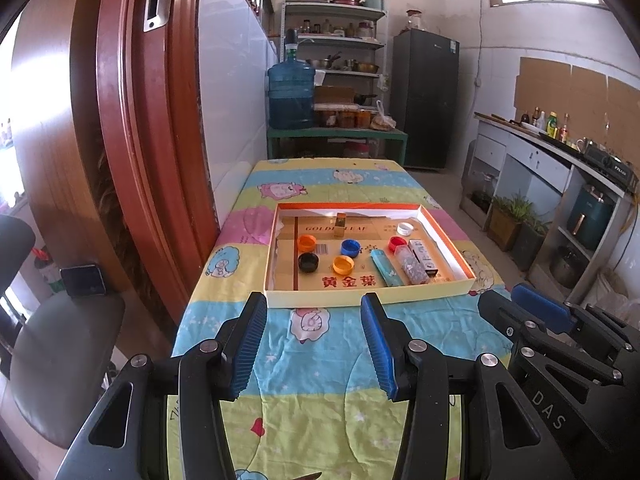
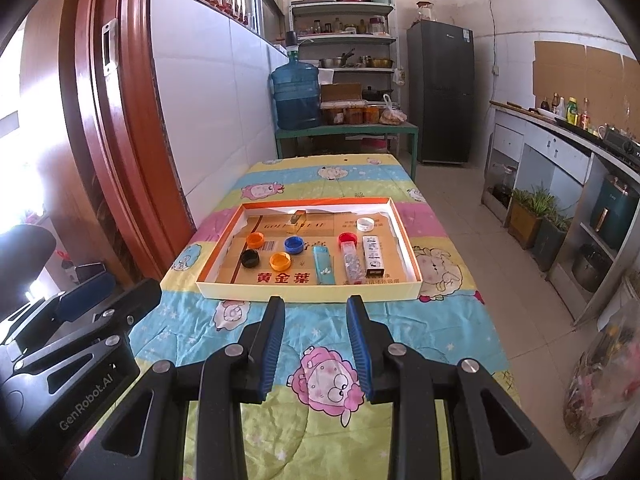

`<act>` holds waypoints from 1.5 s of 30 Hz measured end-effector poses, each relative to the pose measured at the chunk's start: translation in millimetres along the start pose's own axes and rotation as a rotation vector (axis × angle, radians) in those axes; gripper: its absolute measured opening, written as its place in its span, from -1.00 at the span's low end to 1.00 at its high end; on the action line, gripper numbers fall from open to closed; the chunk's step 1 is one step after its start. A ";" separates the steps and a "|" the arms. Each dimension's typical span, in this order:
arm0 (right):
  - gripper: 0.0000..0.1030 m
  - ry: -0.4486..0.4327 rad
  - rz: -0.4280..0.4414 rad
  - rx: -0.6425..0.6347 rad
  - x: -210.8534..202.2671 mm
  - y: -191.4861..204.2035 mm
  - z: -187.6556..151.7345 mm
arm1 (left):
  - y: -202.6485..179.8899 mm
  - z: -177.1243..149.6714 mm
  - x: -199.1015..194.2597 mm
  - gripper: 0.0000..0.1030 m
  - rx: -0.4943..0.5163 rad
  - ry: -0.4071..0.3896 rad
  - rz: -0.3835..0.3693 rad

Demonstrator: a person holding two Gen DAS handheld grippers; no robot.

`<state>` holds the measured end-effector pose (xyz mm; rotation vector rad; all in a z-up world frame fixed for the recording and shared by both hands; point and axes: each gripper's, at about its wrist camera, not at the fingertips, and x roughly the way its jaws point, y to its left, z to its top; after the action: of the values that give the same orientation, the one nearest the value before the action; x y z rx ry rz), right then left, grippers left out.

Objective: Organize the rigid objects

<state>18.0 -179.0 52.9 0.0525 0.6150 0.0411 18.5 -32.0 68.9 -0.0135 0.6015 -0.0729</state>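
Both pairs of fingers stand apart with nothing between them. From your left wrist, the left gripper point(image 1: 314, 344) hangs over the cartoon quilt point(image 1: 320, 360), short of the shallow box point(image 1: 360, 298). Inside lie bottle caps, among them an orange cap point(image 1: 344, 265) and a black cap point(image 1: 308, 261), plus a blue lighter point(image 1: 385, 269) and a small gold block point(image 1: 341, 225) standing upright at the back.

From your right wrist, the right gripper point(image 2: 316, 344) is narrower but empty. These pieces look light, hard and slick; pinch caps across the rim and the lighter across its long sides, gently, or they may skid.
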 end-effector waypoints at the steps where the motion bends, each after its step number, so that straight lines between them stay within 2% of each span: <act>1: -0.38 0.000 0.000 0.001 0.1 -0.1 0.0 | 0.2 0.1 0.6 -0.02 0.000 0.000 -0.001; 45: -0.38 0.031 -0.008 0.018 16.1 -5.6 -6.4 | -3.1 -9.7 17.8 -0.02 0.011 0.031 -0.012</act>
<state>27.5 -183.4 38.1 0.0671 0.6469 0.0291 27.5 -36.3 51.0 -0.0054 0.6324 -0.0886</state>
